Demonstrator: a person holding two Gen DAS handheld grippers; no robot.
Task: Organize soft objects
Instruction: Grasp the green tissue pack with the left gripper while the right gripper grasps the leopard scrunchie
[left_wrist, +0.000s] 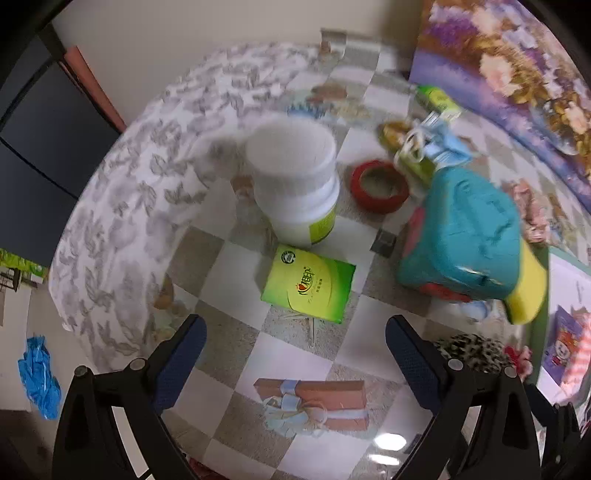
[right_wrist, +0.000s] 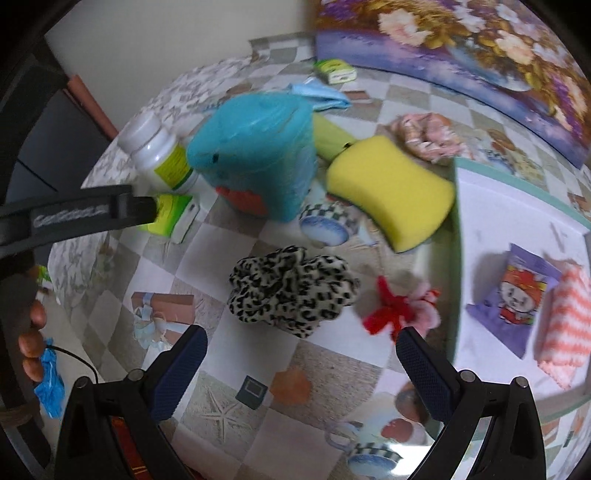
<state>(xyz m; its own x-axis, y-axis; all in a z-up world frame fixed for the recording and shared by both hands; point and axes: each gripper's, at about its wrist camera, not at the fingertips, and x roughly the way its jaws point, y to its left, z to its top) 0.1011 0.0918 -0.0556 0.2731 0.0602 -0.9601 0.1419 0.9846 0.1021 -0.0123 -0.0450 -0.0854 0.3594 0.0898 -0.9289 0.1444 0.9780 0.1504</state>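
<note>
A leopard-print scrunchie (right_wrist: 291, 291) lies on the table just ahead of my open, empty right gripper (right_wrist: 301, 354). A red and pink yarn piece (right_wrist: 400, 310) lies to its right. A teal plush toy (right_wrist: 258, 155) and a yellow sponge (right_wrist: 391, 192) sit further back; a pink scrunchie (right_wrist: 424, 136) is behind them. A white tray (right_wrist: 480, 206) at right holds a purple tissue pack (right_wrist: 517, 295) and a pink striped cloth (right_wrist: 565, 325). My left gripper (left_wrist: 295, 347) is open and empty above the table, facing a green box (left_wrist: 308, 284). The plush (left_wrist: 465, 232) shows at its right.
A white bottle (left_wrist: 295, 181), a red tape roll (left_wrist: 380, 186), a small green box (left_wrist: 437, 98) and blue masks (left_wrist: 443, 144) stand on the checkered tablecloth (left_wrist: 236, 280). A floral picture (right_wrist: 461, 44) leans at the back. The table edge falls off to the left.
</note>
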